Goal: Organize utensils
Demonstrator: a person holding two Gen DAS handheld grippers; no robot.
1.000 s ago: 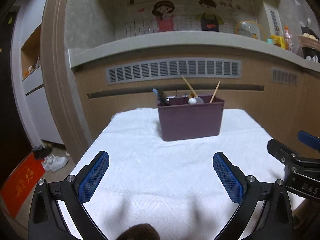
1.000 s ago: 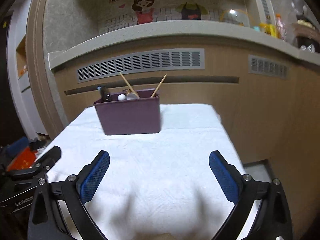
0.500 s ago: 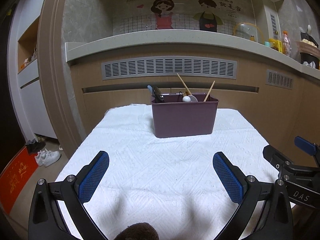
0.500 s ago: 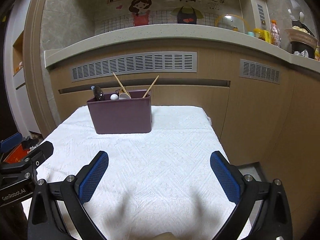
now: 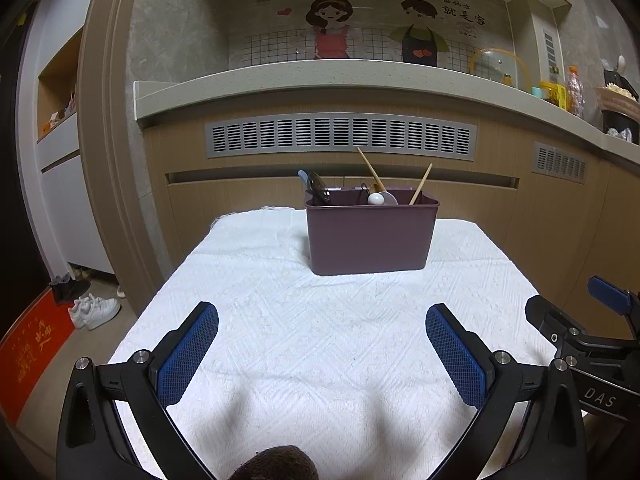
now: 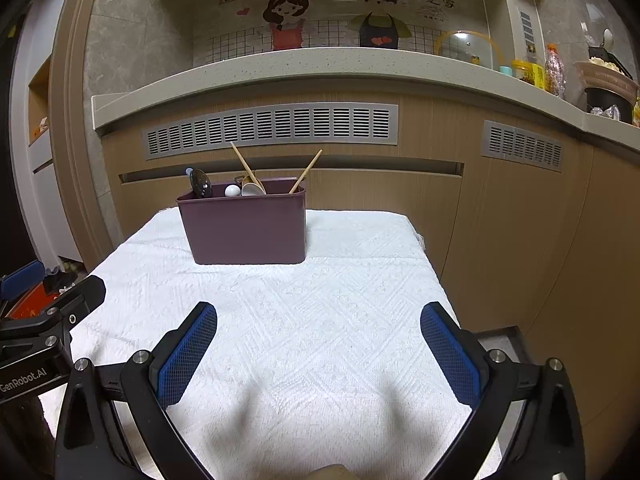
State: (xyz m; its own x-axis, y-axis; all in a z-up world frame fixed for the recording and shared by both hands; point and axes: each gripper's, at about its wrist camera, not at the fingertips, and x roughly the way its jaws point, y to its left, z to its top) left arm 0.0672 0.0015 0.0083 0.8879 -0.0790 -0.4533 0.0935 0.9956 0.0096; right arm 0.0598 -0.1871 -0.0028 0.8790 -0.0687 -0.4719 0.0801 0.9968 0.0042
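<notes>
Both grippers, left and right, hang spread and empty; reaching carelessly could topple the purple caddy or snag the chopsticks.

A home kitchen is shown. A speckled stone countertop is run above wood-grain cabinet fronts fitted with grey ventilation grilles. A glass pot lid and bottles are kept on the counter, the tiled wall is decorated with cartoon cook stickers, and white sneakers are left on the floor.
</notes>
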